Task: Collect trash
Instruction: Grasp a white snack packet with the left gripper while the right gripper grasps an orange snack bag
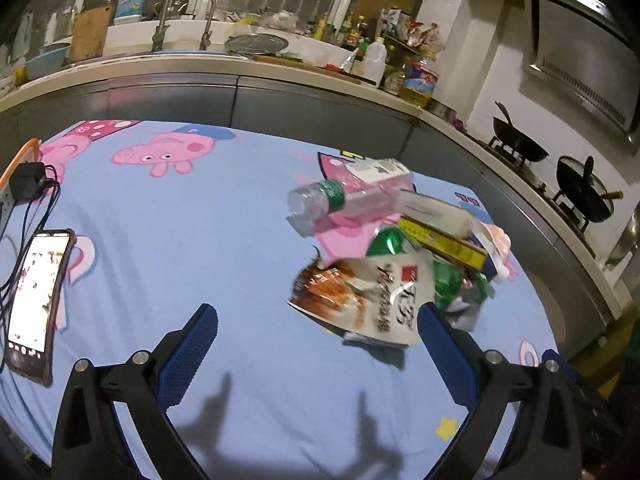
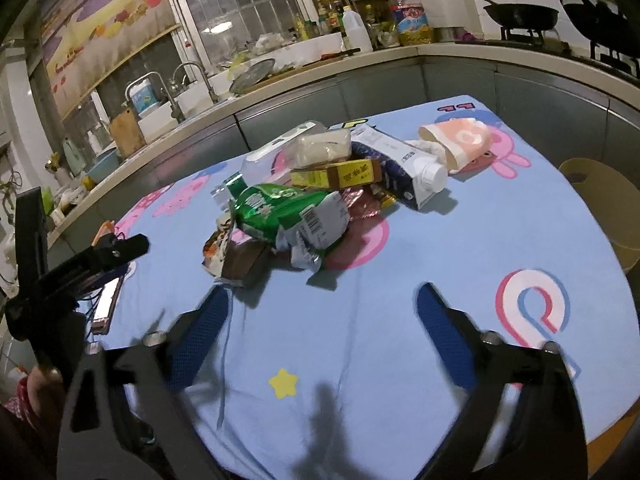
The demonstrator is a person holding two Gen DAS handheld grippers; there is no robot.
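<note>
lying heaped: green-labelled bottle [image 1: 320, 206], barcoded wrapper [image 2: 316, 220]

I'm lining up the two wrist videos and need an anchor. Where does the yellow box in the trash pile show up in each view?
Left wrist: the yellow box lies right of centre, at the pile's far right, under a pale packet.
Right wrist: the yellow box sits just above centre, behind the green wrapper.
Shared landmark: the oil bottle on the counter.

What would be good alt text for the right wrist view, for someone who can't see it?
A pile of trash, including a green snack bag, a yellow box and a milk carton, sits on a blue cartoon tablecloth. The open right tool hovers just short of it, holding nothing.
</note>
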